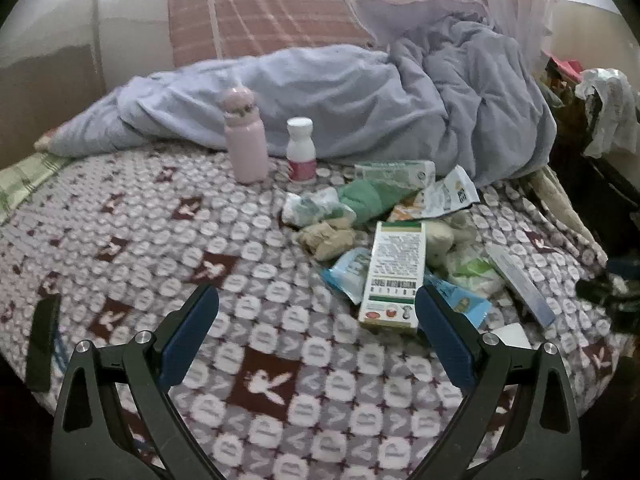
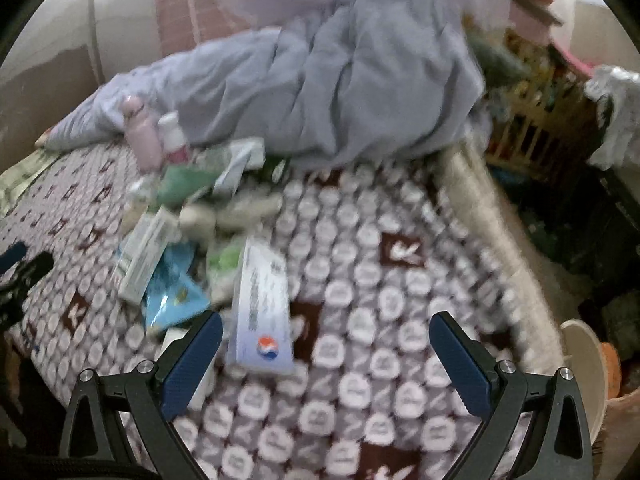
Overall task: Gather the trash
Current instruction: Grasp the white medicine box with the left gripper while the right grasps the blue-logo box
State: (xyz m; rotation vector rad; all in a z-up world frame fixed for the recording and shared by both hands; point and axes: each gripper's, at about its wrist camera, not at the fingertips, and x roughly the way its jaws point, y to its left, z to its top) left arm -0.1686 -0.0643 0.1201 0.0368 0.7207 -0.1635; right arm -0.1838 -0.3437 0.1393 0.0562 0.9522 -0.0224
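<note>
- Your left gripper (image 1: pixel 318 328) hangs low over the patterned bed cover (image 1: pixel 240 360), fingers spread wide, holding nothing.
- Just past its right finger lies a green and white box (image 1: pixel 394 274), flat on the cover, resting on a blue wrapper (image 1: pixel 348 270).
- Behind the box sits the trash pile (image 1: pixel 380 216): crumpled wrappers, a green packet, a brown paper ball and a white bag.
- Two containers stand upright behind the pile, a pink bottle (image 1: pixel 245 136) and a white bottle (image 1: pixel 301 150) with a red label. Both have caps on, so you cannot tell what is inside.
- Your right gripper (image 2: pixel 326 354) is also wide open and empty.
- Close to its left finger lies a long white box (image 2: pixel 262 308) with a red and blue round mark.
- At the far right edge you see a cream bucket rim (image 2: pixel 592 364) beside the bed; its inside is hidden.
</note>
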